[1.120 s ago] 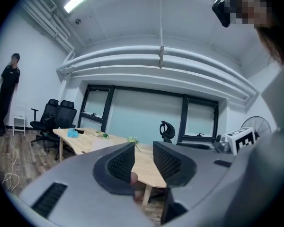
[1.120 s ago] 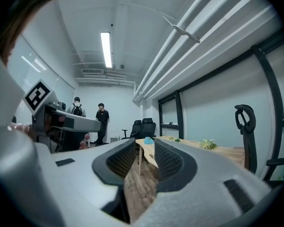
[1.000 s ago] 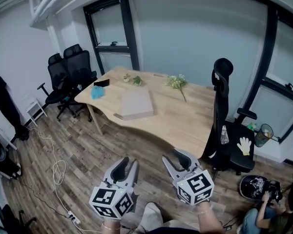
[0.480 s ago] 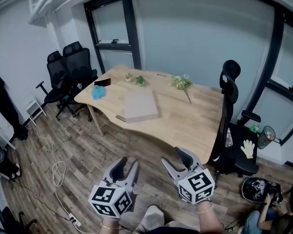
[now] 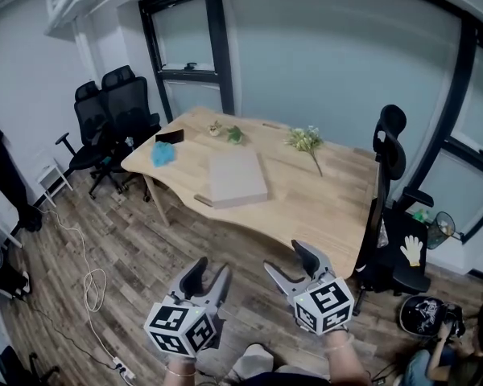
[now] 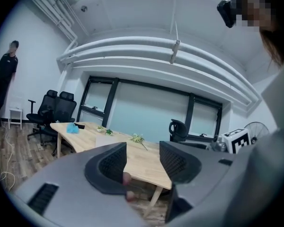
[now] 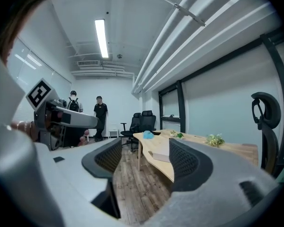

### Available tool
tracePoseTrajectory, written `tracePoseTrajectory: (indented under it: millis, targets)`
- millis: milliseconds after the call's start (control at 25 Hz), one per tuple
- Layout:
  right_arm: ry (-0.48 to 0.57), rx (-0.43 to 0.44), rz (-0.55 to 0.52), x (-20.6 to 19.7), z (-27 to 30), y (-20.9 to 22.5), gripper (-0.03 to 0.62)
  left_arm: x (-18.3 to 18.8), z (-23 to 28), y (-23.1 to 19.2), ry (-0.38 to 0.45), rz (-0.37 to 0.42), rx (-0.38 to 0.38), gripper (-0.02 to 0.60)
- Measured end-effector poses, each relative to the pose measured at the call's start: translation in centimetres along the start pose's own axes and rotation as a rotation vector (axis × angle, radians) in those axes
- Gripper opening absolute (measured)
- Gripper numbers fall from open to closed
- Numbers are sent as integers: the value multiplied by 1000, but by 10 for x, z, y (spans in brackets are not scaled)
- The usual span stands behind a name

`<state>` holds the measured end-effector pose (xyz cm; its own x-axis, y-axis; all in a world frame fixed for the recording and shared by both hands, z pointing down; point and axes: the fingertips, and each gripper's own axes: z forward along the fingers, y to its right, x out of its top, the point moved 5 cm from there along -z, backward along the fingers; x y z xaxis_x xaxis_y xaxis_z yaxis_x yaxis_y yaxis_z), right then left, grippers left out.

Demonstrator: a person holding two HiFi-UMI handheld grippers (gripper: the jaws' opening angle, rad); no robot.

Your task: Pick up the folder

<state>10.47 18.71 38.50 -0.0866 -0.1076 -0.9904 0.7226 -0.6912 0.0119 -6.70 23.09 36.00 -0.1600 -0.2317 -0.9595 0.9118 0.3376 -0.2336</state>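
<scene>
On desk point(image 5: 330, 207) ahead: folder point(image 5: 237, 178) lies flat, untouched, well apart from both grippers. Left gripper point(image 5: 209, 270) and right gripper point(image 5: 288, 260) over floor point(image 5: 145, 248), jaws apart, empty (just been opening). Nothing done yet; approach, grasp, lift all remain.

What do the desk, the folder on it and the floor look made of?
Desk: light wood or wood-look laminate, matte, faint grain.
Folder: grey-beige, matte, probably card or plastic; too far to tell.
Floor: brown wood-look planks, visible seams.
</scene>
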Motion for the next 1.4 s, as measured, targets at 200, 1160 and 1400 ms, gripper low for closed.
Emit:
tracePoseTrajectory:
  millis: [200,1160,1400]
  targets:
    - [-15,-5,0,2,19,1,311,5,10,-19,-1,-7,-12,207]
    - [-40,-37,2,8,75,9,328,15,44,-69,-35,-25,-73,241]
    - [-39,-39,4,7,84,21,328,14,61,-71,-42,-31,-80,247]
